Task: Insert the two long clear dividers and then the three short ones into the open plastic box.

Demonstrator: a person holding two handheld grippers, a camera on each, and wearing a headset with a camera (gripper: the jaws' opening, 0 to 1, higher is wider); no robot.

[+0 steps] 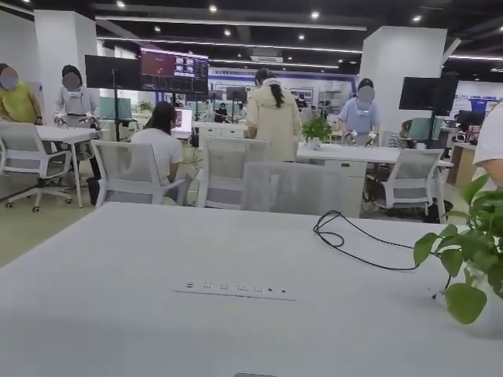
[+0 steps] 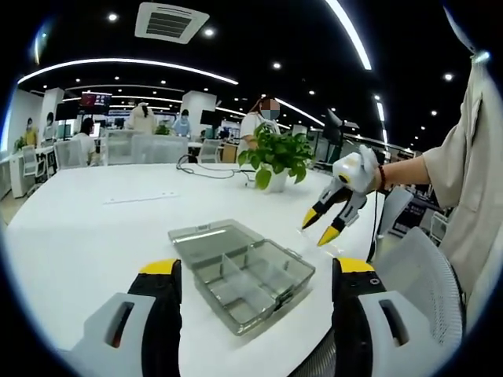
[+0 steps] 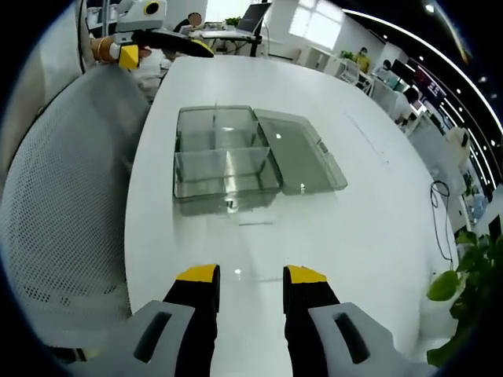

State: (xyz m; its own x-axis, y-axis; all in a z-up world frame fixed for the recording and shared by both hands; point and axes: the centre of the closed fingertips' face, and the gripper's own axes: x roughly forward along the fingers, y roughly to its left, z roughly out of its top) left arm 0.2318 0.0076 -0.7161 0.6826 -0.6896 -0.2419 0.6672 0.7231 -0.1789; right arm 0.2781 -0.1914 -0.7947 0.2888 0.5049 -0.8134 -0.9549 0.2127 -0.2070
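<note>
The clear plastic box (image 3: 224,165) lies open on the white table (image 3: 354,236), its lid (image 3: 302,149) folded flat beside it. Clear dividers stand inside and split it into compartments. In the left gripper view the box (image 2: 244,275) sits just ahead of my left gripper (image 2: 257,267), whose jaws are spread wide with nothing between them. My right gripper (image 3: 251,273) hovers over bare tabletop short of the box, open and holding nothing. It enters the left gripper view as the right gripper (image 2: 316,233), yellow tips slightly apart. The left gripper (image 3: 165,49) hangs beyond the box's far end.
A potted plant (image 1: 471,251) and a looped black cable (image 1: 346,236) lie at the table's far right. A flush socket strip (image 1: 236,290) sits mid-table. A grey mesh chair (image 3: 71,212) stands at the table's near edge. People work at desks behind.
</note>
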